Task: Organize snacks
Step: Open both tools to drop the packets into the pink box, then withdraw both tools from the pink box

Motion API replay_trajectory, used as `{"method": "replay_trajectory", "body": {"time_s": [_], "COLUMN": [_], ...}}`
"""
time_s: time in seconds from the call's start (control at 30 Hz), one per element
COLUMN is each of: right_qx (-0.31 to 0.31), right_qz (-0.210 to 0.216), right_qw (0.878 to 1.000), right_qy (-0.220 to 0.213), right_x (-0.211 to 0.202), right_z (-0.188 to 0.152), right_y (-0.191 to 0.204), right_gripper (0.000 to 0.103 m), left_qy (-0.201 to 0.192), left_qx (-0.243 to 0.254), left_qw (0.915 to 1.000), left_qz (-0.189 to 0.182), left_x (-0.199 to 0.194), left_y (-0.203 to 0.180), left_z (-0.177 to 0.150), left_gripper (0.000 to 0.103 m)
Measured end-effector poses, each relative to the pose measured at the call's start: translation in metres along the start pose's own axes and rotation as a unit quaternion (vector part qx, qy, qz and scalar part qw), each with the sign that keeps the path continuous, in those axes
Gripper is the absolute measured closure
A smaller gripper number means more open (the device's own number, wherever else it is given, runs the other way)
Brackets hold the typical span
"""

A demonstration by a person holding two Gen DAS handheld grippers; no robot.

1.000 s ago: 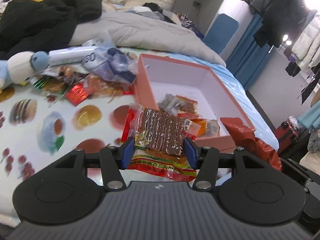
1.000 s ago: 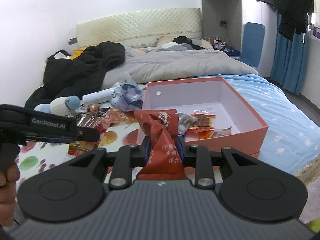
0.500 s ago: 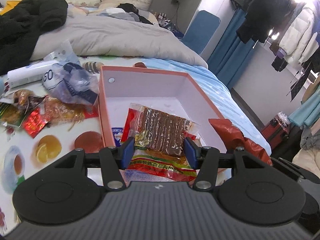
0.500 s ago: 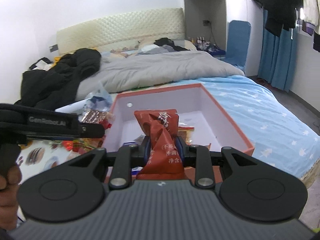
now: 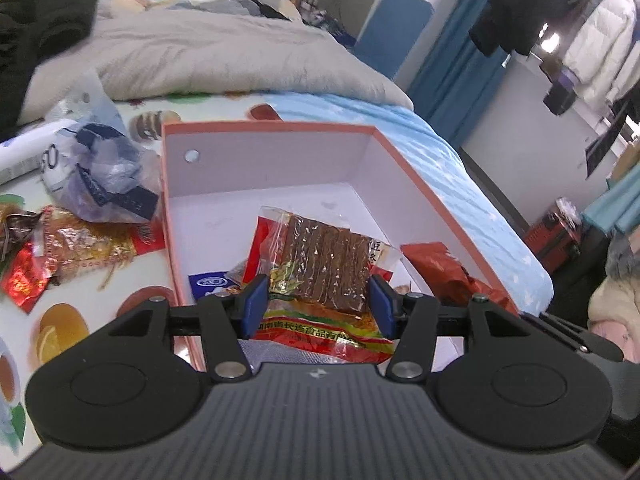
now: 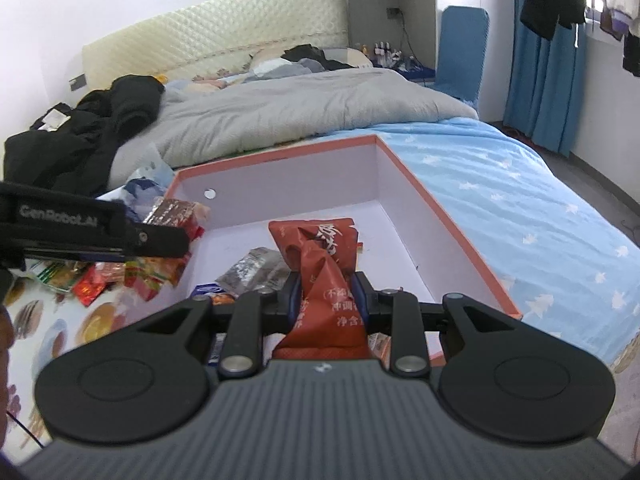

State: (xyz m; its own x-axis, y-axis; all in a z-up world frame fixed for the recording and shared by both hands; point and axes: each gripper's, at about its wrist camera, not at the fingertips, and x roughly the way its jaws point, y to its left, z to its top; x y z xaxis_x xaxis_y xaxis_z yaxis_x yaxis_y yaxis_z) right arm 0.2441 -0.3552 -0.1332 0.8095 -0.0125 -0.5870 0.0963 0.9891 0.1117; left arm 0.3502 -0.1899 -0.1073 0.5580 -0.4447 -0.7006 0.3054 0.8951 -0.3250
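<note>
My left gripper is shut on a clear packet of brown snack strips with a red and yellow label, held over the near end of the orange box. In the right wrist view my right gripper is shut on a crumpled red snack pouch, also above the orange box. That red pouch shows at the right in the left wrist view. The left gripper's body with its packet crosses the left side. A few small packets lie on the box's white floor.
Loose wrappers and a crumpled plastic bag lie on the fruit-print cloth left of the box. A grey duvet and black clothes fill the bed behind. Blue sheet runs along the right edge.
Both grippers have carried their packets rightward and forward, from in front of the box to over its inside. The box now fills the middle of both views.
</note>
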Motion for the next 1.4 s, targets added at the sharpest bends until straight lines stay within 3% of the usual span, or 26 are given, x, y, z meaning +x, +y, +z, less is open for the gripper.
{"method": "replay_trajectory", "body": {"time_s": [0.1, 0.17, 0.23, 0.33, 0.77, 1.07, 1.4], "right_qx": [0.005, 0.013, 0.021, 0.019, 0.024, 0.010, -0.004], "right_qz": [-0.005, -0.003, -0.003, -0.009, 0.017, 0.046, 0.072], "right_qw": [1.000, 1.000, 1.000, 1.000, 0.999, 0.998, 0.996], "right_qy": [0.002, 0.003, 0.001, 0.003, -0.022, -0.042, -0.047], "right_x": [0.005, 0.005, 0.004, 0.001, -0.053, -0.107, -0.138], "right_z": [0.000, 0.001, 0.002, 0.002, -0.007, -0.018, -0.037], "right_y": [-0.001, -0.003, -0.005, -0.005, 0.006, 0.031, 0.047], "right_gripper": [0.073, 0.072, 0.069, 0.051, 0.053, 0.053, 0.053], "left_qy": [0.003, 0.002, -0.004, -0.012, -0.052, -0.074, -0.084], "left_qx": [-0.003, -0.001, 0.003, 0.007, 0.012, -0.002, -0.003], "left_qw": [1.0000, 1.0000, 0.9999, 0.9999, 0.9985, 0.9970, 0.9952], "left_qz": [0.002, 0.006, 0.009, 0.008, 0.016, 0.025, 0.051], "left_x": [0.002, 0.000, -0.002, -0.012, -0.092, -0.152, -0.201], "left_y": [0.002, 0.001, 0.001, 0.000, -0.011, -0.011, -0.001], "left_z": [0.001, 0.000, -0.001, -0.003, -0.031, -0.067, -0.110], "left_gripper": [0.042, 0.034, 0.033, 0.033, 0.033, 0.033, 0.033]}}
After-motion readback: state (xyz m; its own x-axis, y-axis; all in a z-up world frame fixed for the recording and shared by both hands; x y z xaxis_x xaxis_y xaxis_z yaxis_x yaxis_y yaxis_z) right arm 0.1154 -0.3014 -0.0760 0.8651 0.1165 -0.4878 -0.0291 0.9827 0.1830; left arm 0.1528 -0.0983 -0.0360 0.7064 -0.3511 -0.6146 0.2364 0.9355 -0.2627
